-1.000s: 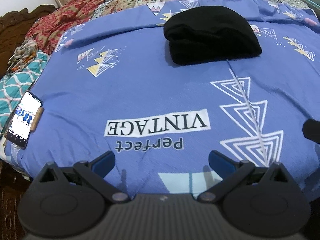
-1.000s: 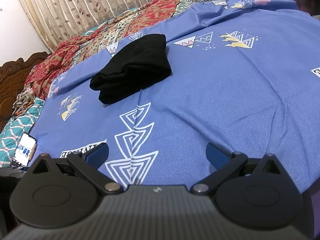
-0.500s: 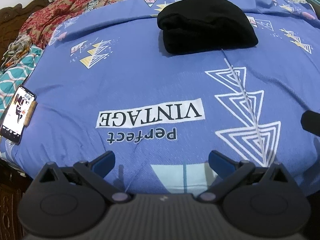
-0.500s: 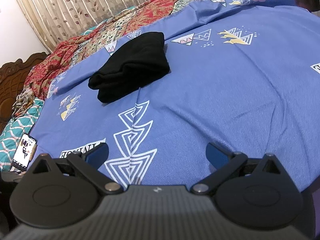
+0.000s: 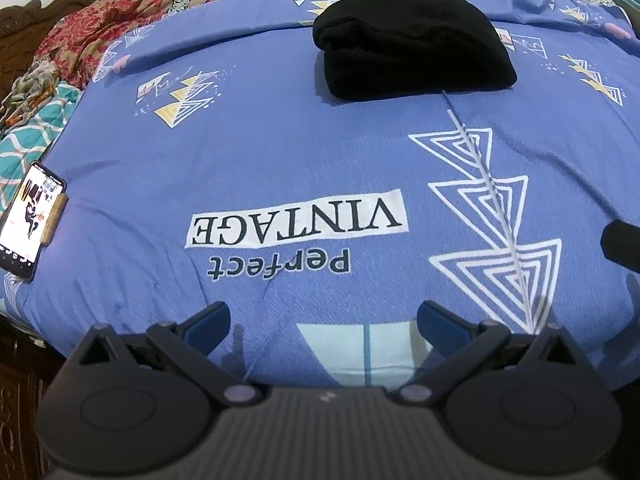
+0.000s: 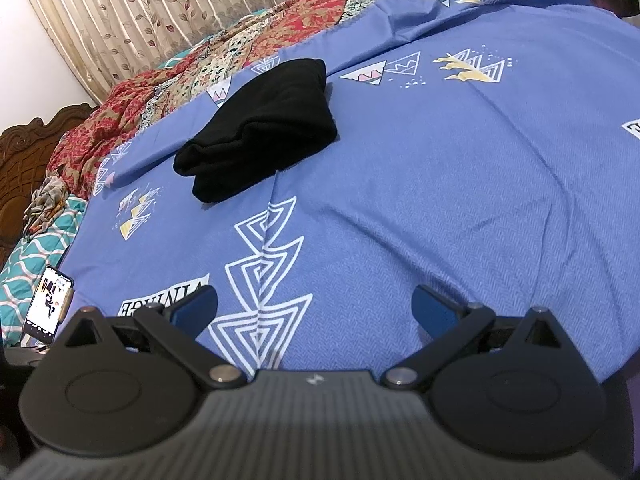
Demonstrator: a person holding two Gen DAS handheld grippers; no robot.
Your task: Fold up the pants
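Black pants (image 5: 412, 44) lie folded into a thick bundle on the blue printed bedsheet (image 5: 280, 148), toward the far side of the bed. The right wrist view has the same bundle (image 6: 260, 132) up and left of centre. My left gripper (image 5: 322, 324) hangs open near the bed's front edge, well short of the pants, holding nothing. My right gripper (image 6: 314, 306) is open too, with only sheet between its blue pads. A dark part of the right gripper (image 5: 622, 246) pokes in at the right edge of the left wrist view.
A phone (image 5: 28, 216) with its screen lit lies at the bed's left edge, and appears again (image 6: 48, 304) in the right wrist view. Red patterned blankets (image 6: 132, 120) and a teal quilt (image 6: 36, 256) pile up at the back left. A curtain (image 6: 160, 4) hangs behind the bed.
Both grippers have drifted slightly, so the pants sit a little differently in each view. The pants have not moved and both grippers stay open.
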